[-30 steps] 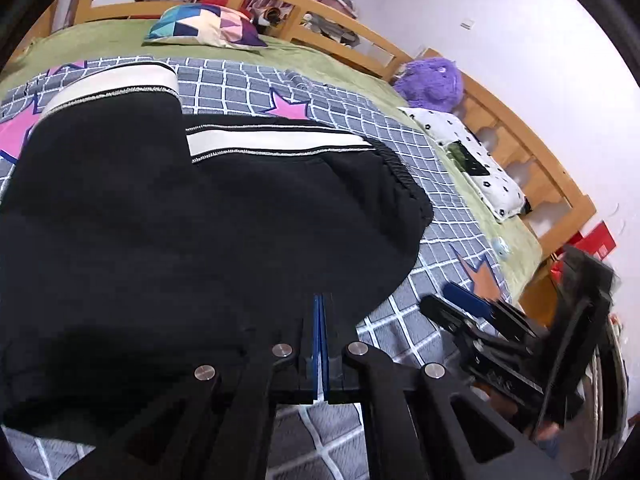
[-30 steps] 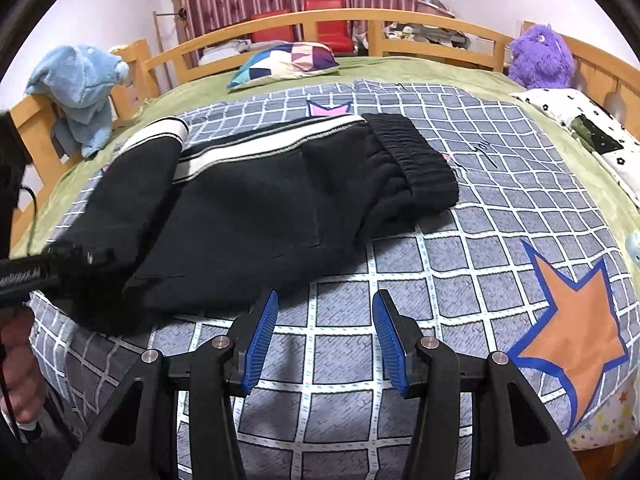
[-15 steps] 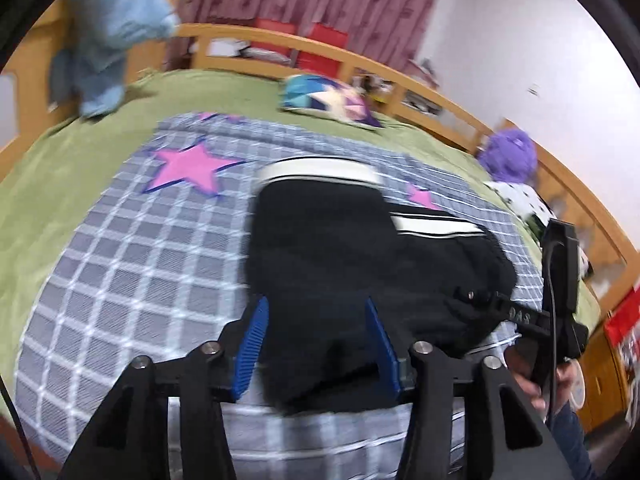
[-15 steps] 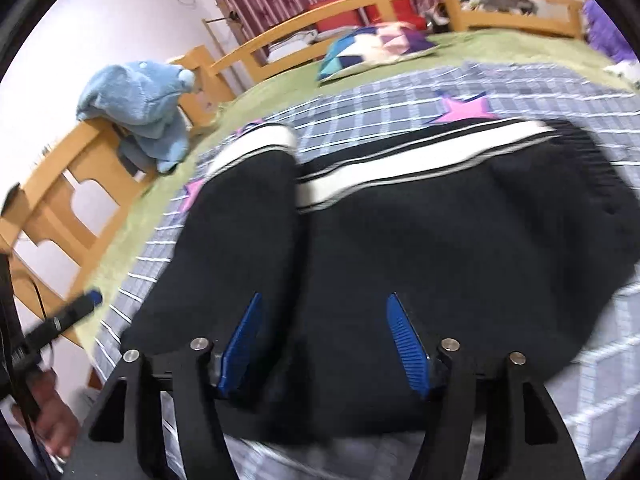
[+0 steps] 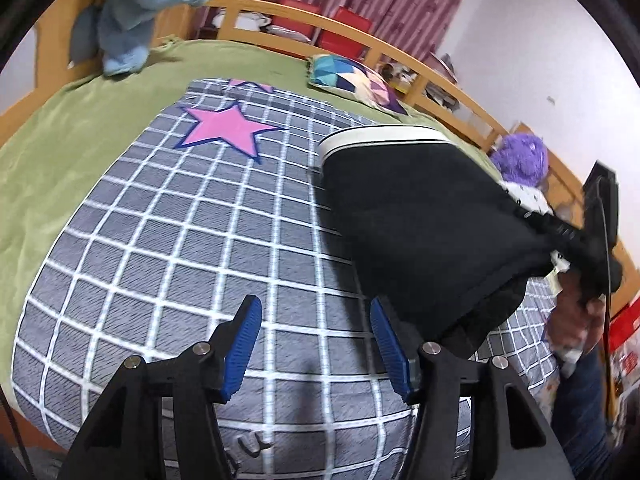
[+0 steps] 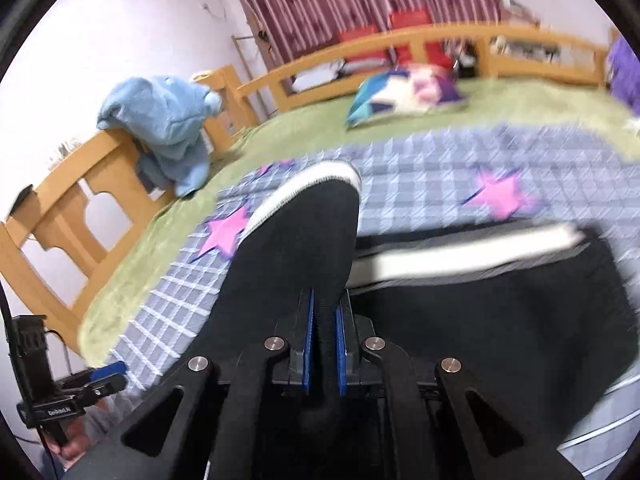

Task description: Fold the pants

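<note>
Black fabric pants with white side stripe (image 6: 460,304): right hand-held gripper (image 6: 323,332) just clamped on folded edge; left hand-held gripper (image 5: 316,344) wide, empty. Thin bite could slip, undoing fold.

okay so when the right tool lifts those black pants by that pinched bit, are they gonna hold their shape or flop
Likely flop: the black pants already drape from the right tool. The knit looks thick, so probably fairly heavy. The pinched fold seems unlikely to slip.

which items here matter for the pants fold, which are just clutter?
In play:
- black pants
- right gripper, shut on the pants' fabric
- left gripper, open, nothing between its fingers
- checked blanket under the pants

Clutter:
- blue plush
- purple plush
- patterned pillow
</note>
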Action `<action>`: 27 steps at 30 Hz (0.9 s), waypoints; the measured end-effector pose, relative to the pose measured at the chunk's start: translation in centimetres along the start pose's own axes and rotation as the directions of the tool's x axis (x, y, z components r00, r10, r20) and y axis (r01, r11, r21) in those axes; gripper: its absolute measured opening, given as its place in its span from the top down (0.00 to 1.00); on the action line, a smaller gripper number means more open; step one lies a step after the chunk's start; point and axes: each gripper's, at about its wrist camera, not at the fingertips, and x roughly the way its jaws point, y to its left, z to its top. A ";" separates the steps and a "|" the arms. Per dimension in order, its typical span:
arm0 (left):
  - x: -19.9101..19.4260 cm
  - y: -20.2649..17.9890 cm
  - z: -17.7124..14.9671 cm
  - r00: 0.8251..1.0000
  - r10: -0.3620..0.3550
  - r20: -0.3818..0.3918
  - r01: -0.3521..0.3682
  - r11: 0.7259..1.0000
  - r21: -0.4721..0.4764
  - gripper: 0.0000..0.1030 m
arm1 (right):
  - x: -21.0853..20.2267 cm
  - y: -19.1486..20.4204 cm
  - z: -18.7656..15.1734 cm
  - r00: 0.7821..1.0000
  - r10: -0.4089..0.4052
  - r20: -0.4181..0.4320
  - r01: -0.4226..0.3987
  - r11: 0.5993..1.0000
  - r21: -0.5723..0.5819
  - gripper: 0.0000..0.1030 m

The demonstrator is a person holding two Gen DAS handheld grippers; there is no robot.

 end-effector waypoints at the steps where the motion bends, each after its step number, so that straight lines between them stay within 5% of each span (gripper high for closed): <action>1: 0.1 -0.6 0.0 1.000 0.000 -0.005 0.000 1.000 0.009 0.47 | -0.8 -1.0 0.5 1.000 -0.028 0.005 0.028 1.000 -0.012 0.91; 6: 1.9 -4.2 0.9 0.999 -0.022 -0.028 0.023 0.999 0.048 0.47 | -3.2 -8.7 1.7 0.981 -0.192 0.005 0.192 0.981 0.002 0.91; 10: 3.9 -7.7 1.1 0.997 -0.058 -0.060 0.062 0.996 0.069 0.47 | -4.4 -15.8 0.0 0.942 -0.335 -0.021 0.335 0.942 0.034 0.91; 14: 6.3 -11.7 0.9 0.992 -0.073 -0.103 0.084 0.991 0.108 0.47 | -3.6 -19.9 -3.1 0.930 -0.357 -0.088 0.362 0.931 0.055 0.76; 18: 7.1 -15.3 1.0 0.993 -0.075 -0.095 0.090 0.983 0.163 0.47 | -6.7 -19.9 -3.5 0.922 -0.386 -0.020 0.386 0.918 0.085 0.73; 21: 7.9 -17.4 0.6 0.993 -0.068 -0.094 0.086 0.977 0.197 0.47 | -9.4 -17.9 -3.9 0.943 -0.319 0.092 0.313 0.947 0.075 0.64; 24: 10.6 -18.6 -1.5 0.990 0.039 -0.134 -0.005 0.970 0.244 0.46 | -7.3 -15.9 -5.4 0.951 -0.306 0.045 0.308 0.950 -0.043 0.64; 27: 12.3 -17.5 -3.1 0.984 0.028 -0.176 0.008 0.980 0.199 0.40 | -4.1 -17.0 -8.0 0.938 -0.342 -0.056 0.340 0.939 -0.046 0.63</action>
